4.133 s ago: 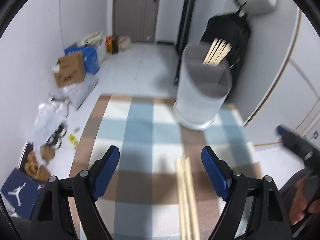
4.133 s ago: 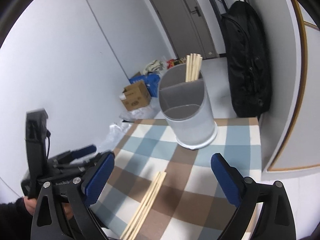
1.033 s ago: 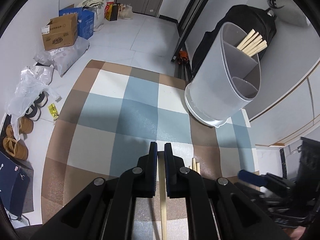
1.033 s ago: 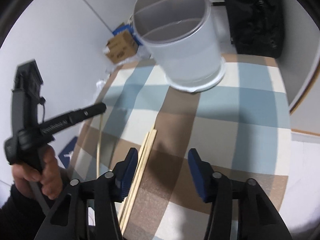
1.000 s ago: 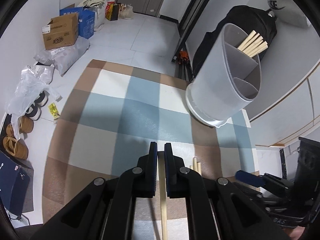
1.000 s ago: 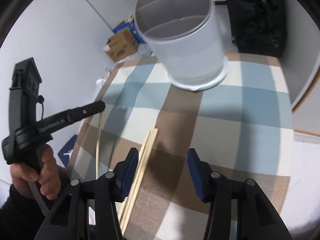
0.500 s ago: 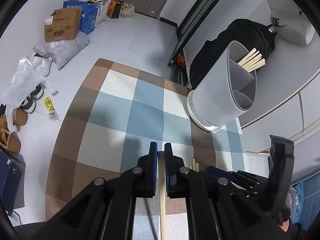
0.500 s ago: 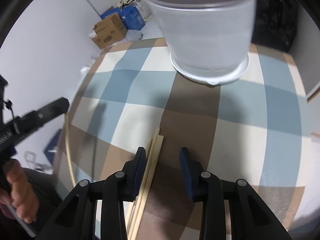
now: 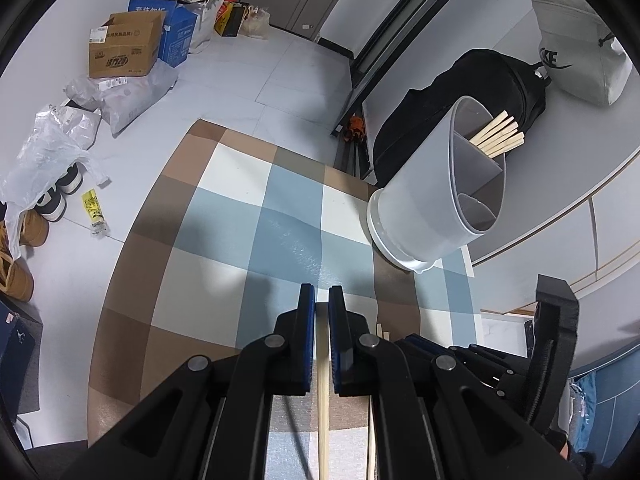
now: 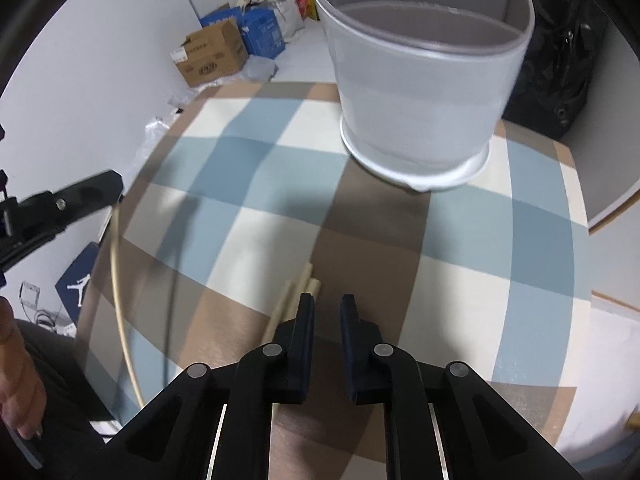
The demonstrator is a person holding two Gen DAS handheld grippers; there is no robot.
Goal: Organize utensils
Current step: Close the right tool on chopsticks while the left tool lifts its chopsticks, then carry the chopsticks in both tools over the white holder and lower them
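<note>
Left wrist view: high above the checked tablecloth (image 9: 256, 216), looking steeply down and forward along its own fingers; the grey utensil holder (image 9: 436, 200) sits well ahead and to the right, seen from above with its compartments open to view. Right wrist view: much lower and nearer the utensil holder (image 10: 420, 88), which fills the upper frame, rim partly cut off; it faces the holder across the tablecloth (image 10: 248, 184). Shared ground: holder, tablecloth between holder and cameras, loose chopsticks (image 10: 296, 292) short of the holder, cardboard box (image 9: 120, 52) on the floor beyond. Each view catches the other gripper at its edge.
</note>
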